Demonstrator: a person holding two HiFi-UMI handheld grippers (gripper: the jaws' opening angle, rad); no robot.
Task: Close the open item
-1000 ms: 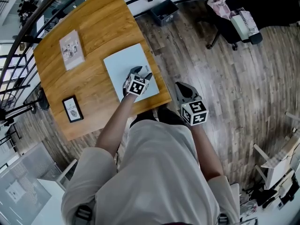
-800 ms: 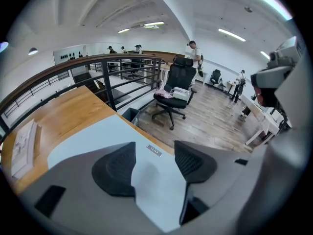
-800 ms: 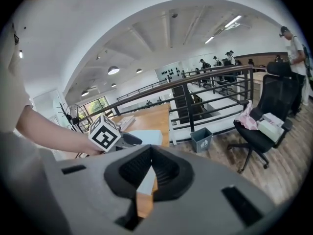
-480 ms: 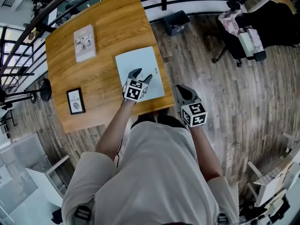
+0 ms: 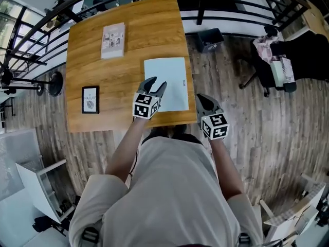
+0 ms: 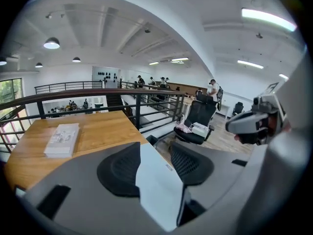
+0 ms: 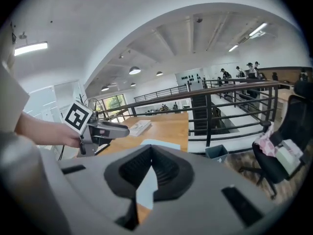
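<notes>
from the head view the tongs' own bodies cover the hands that hold them; only the left hand (image 7: 58, 133) shows, in the right tongs' view. the person's body hides the near edge of the honey-coloured wooden table (image 5: 128, 71). how high the left tongs (image 5: 156, 85) hang cannot be told from above. print on the things lying on the table is too small to read.

the left arm reaches forward over the table's near edge, its tongs pointing ahead and tilted down. their jaws are spread and have just been closing, with nothing between them. the thin pale blue closed book (image 5: 165, 84) only shows through the gap, lying flat below and just ahead of the tips. the right tongs (image 5: 200, 98) are held off the table's near right corner, over the plank floor, also tilted down. their tips are pressed together on nothing, and the blue book lies ahead and to their left.

well left of the left tongs lies a small black picture frame (image 5: 90, 99); far ahead and left lies a pale grey paperback (image 5: 113, 40).

a dark rectangular floor bin (image 5: 209, 39) stands beyond the table, ahead of the right tongs. its contents cannot be made out.
</notes>
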